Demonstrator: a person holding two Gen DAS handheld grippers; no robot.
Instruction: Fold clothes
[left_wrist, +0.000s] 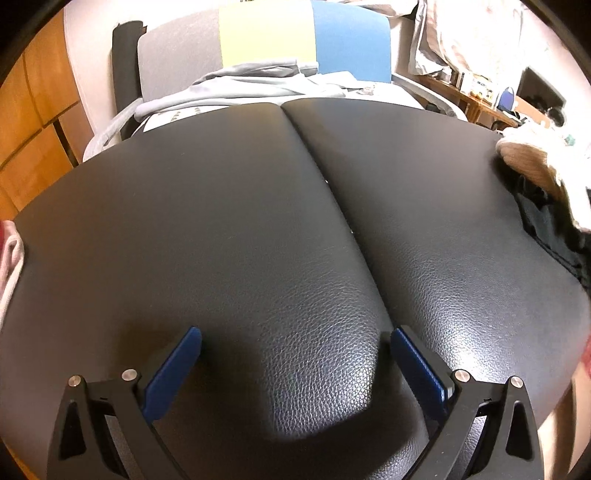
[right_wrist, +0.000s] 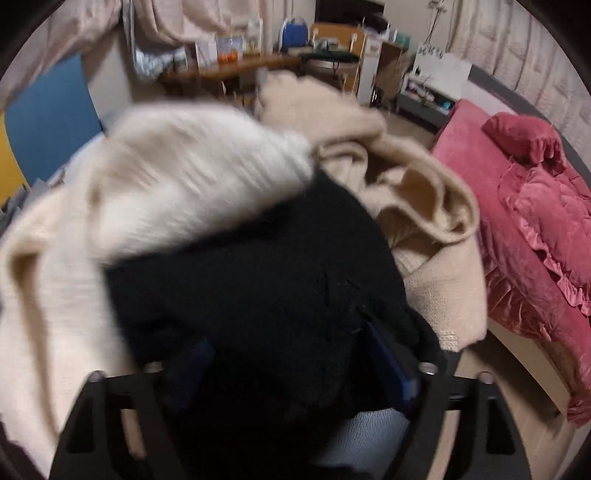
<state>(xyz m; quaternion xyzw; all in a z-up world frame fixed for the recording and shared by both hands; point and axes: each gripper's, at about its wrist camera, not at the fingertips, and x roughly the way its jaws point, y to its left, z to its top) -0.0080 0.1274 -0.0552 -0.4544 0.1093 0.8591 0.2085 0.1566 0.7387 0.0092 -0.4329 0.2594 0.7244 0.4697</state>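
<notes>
Two hand-held grippers work a laundry pile. The left hand-held gripper (left_wrist: 295, 365) hovers low over the black padded table (left_wrist: 221, 229), its blue fingers (left_wrist: 173, 373) spread wide with nothing between them. The heap of clothes (left_wrist: 546, 184) lies well ahead and to its right, at the table's edge. The right hand-held gripper (right_wrist: 291, 373) is pushed into that heap, a black garment (right_wrist: 258, 280) bunched between and over its fingers; the cloth hides how far the jaws have closed. A cream sweater (right_wrist: 129, 206) lies draped against the black garment just ahead and to the left, a beige knit (right_wrist: 417, 206) ahead and to the right. If the black garment is lifted, the risk appears to be snagging: the neighbouring knits could be dragged along and slide off the table's edge.
</notes>
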